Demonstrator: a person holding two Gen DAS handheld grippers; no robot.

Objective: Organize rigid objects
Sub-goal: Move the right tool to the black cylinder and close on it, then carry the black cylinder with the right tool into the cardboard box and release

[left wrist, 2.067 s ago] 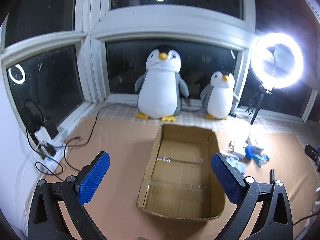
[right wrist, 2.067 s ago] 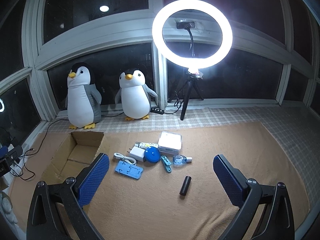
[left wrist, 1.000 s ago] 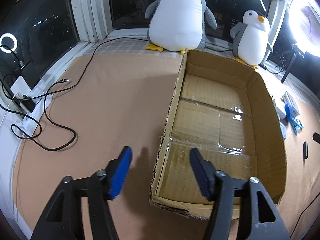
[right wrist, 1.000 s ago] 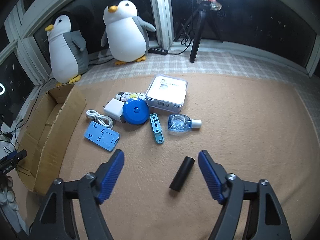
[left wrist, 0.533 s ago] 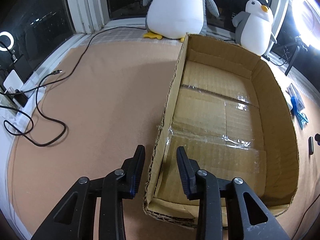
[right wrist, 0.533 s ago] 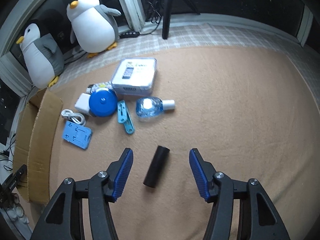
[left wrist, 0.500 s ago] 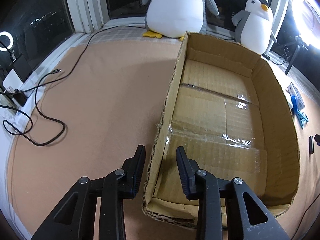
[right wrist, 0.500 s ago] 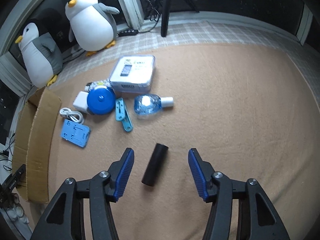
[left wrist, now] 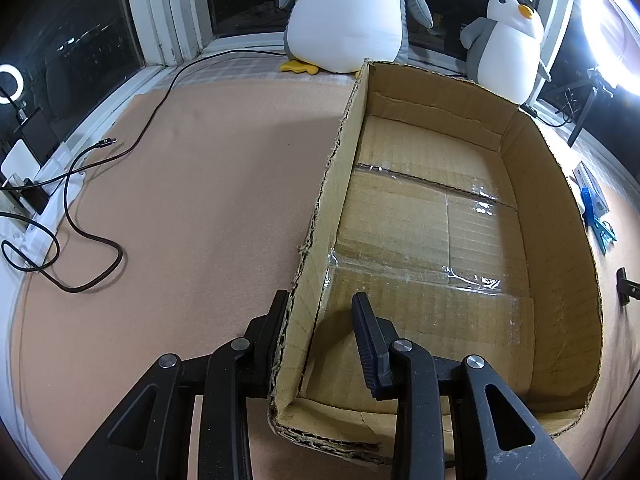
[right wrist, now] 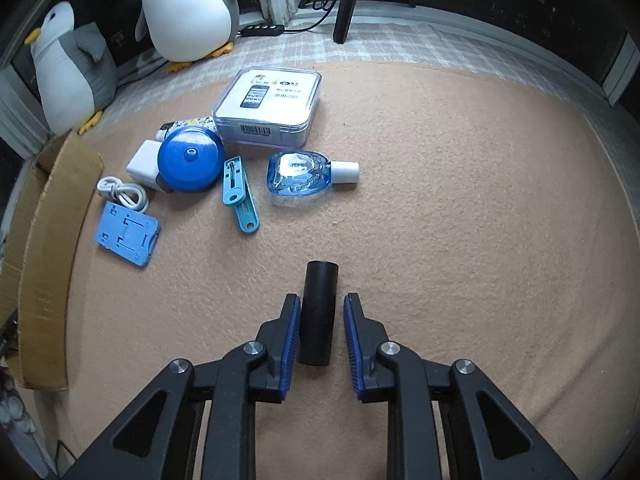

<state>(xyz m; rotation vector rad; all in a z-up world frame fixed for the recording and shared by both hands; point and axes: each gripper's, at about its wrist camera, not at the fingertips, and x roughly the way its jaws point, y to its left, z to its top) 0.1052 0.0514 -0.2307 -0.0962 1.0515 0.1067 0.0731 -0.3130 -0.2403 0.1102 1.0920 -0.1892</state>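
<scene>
While the left hand-held gripper (left wrist: 320, 312) straddles the cardboard box (left wrist: 552, 208) wall, the right hand-held gripper (right wrist: 320, 312) brackets a black cylinder (right wrist: 318, 312).
Both sets of jaws are parted, not clamped; the cylinder lies on the tan carpet (right wrist: 460, 240), apart from the blue clutter.

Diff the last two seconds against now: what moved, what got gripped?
Both grippers came down and narrowed. The left gripper now straddles the cardboard box left wall, jaws not yet clamped. The right gripper now flanks the black cylinder, small gaps remaining. Nothing gripped or lifted. Box, cylinder and the blue tape measure cluster stayed put.
</scene>
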